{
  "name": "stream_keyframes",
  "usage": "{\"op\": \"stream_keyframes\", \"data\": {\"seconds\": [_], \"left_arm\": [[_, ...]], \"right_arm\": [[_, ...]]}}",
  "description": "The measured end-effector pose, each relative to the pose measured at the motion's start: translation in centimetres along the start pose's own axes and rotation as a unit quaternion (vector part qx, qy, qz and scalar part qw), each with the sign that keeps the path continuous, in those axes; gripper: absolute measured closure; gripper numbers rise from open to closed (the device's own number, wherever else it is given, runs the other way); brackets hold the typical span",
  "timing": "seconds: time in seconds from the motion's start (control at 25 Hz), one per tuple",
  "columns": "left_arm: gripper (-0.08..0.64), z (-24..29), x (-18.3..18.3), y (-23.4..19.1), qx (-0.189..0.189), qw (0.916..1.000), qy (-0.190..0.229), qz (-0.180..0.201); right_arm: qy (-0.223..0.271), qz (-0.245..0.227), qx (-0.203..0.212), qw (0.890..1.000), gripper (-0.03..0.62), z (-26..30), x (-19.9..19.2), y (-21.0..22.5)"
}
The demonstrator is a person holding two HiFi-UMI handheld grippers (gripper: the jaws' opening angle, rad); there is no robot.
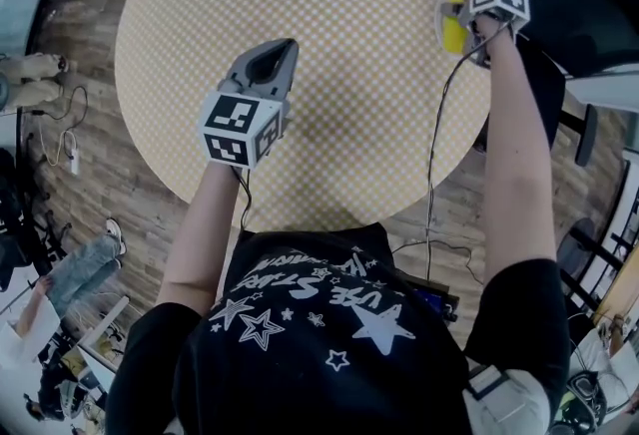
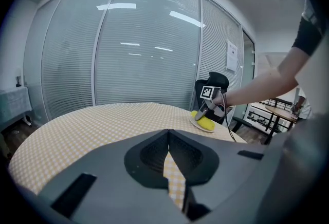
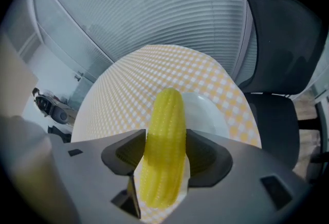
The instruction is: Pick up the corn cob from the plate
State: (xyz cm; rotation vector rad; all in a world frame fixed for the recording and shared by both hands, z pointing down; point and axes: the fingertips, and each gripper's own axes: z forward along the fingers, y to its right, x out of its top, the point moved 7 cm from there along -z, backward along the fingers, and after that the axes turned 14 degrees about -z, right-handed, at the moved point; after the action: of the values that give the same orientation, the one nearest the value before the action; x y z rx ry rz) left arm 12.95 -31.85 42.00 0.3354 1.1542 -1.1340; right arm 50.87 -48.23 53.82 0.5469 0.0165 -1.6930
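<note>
One checkered table [image 1: 339, 44] holds plate [image 3: 208, 112]; glass wall [image 2: 144, 48] beyond.

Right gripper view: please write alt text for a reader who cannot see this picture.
The right gripper is shut on a yellow corn cob, which runs lengthwise between its jaws. Beyond it lie a white plate and a round table with a yellow checked cloth; a dark office chair stands at the right.

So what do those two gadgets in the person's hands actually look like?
Both are grey plastic, tapering to two dark ribbed jaws: the left gripper and the right gripper. Each carries a white cube printed with black square markers. A black cable trails from each. The person wears a black short-sleeved T-shirt with white stars.
</note>
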Motion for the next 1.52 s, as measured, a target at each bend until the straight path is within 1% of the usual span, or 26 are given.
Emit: {"op": "stream_keyframes", "data": {"seconds": [0.16, 0.28, 0.4, 0.52, 0.6, 0.64, 0.72, 0.8, 0.88, 0.96, 1.04, 1.12, 1.16, 1.24, 1.28, 1.32, 1.4, 1.44, 1.48, 1.52], "left_arm": [[0.552, -1.0, 0.0, 0.7, 0.004, 1.0, 0.008, -0.002], [0.552, -2.0, 0.0, 1.2, 0.005, 0.9998, 0.017, -0.009], [0.552, -3.0, -0.1, 1.6, 0.006, 0.9994, 0.028, -0.019], [0.552, -4.1, 0.2, 1.9, 0.011, 0.9987, 0.044, -0.022], [0.552, -5.1, 0.6, 2.1, 0.016, 0.998, 0.057, -0.022], [0.552, -5.7, 0.8, 2.1, 0.021, 0.9974, 0.065, -0.023], [0.552, -6.8, 1.1, 2.1, 0.03, 0.996, 0.08, -0.028], [0.552, -8.0, 1.2, 2.3, 0.033, 0.9951, 0.088, -0.031], [0.552, -9.3, 1.1, 2.6, 0.033, 0.9946, 0.093, -0.032], [0.552, -10.6, 0.9, 2.6, 0.03, 0.9941, 0.098, -0.034], [0.552, -11.6, 0.7, 2.2, 0.026, 0.9939, 0.101, -0.035], [0.552, -12.2, 0.5, 1.4, 0.021, 0.9939, 0.101, -0.038], [0.552, -12.4, 0.4, 1.0, 0.016, 0.9939, 0.101, -0.043], [0.552, -12.8, 0.4, 0.2, -0.001, 0.9935, 0.101, -0.052], [0.552, -13.1, 0.4, -0.2, -0.012, 0.9934, 0.101, -0.053], [0.552, -13.5, 0.4, -0.5, -0.021, 0.9933, 0.1, -0.053], [0.552, -14.2, 0.5, -1.5, -0.036, 0.9932, 0.098, -0.05], [0.552, -14.6, 0.6, -2.1, -0.043, 0.993, 0.098, -0.051], [0.552, -14.8, 0.6, -2.8, -0.049, 0.9925, 0.099, -0.054], [0.552, -15.1, 0.7, -3.4, -0.055, 0.9917, 0.1, -0.058]], "right_arm": [[0.063, 0.028, 0.051, 0.996, 0.341, -1.8, 0.0, 0.2], [0.119, 0.025, 0.076, 0.99, 0.341, -3.7, 0.4, -0.6], [0.173, 0.022, 0.114, 0.978, 0.341, -5.8, 1.2, -2.3], [0.217, 0.021, 0.169, 0.961, 0.341, -7.7, 2.1, -4.9], [0.252, 0.017, 0.206, 0.945, 0.341, -9.3, 2.5, -6.9], [0.273, 0.015, 0.226, 0.935, 0.341, -10.3, 2.7, -8.0], [0.318, 0.015, 0.267, 0.91, 0.341, -12.2, 3.0, -10.3], [0.358, 0.017, 0.293, 0.886, 0.341, -14.0, 2.5, -12.3], [0.392, 0.004, 0.303, 0.869, 0.341, -15.7, 1.5, -14.5], [0.423, -0.019, 0.306, 0.853, 0.341, -17.4, 0.2, -16.8], [0.45, -0.029, 0.292, 0.843, 0.341, -18.7, -1.4, -18.6], [0.476, -0.027, 0.274, 0.835, 0.341, -19.7, -3.2, -19.9], [0.49, -0.028, 0.269, 0.829, 0.341, -20.3, -4.1, -20.5], [0.519, -0.035, 0.269, 0.811, 0.341, -21.5, -5.9, -22.0], [0.533, -0.033, 0.275, 0.799, 0.341, -22.1, -6.7, -22.8], [0.547, -0.025, 0.287, 0.786, 0.341, -22.6, -7.5, -23.7], [0.569, 0.009, 0.315, 0.76, 0.341, -23.2, -8.9, -25.5], [0.577, 0.025, 0.323, 0.75, 0.341, -23.3, -9.6, -26.3], [0.584, 0.037, 0.325, 0.743, 0.341, -23.5, -10.3, -27.1], [0.59, 0.045, 0.324, 0.738, 0.341, -23.5, -10.9, -28.0]]}}
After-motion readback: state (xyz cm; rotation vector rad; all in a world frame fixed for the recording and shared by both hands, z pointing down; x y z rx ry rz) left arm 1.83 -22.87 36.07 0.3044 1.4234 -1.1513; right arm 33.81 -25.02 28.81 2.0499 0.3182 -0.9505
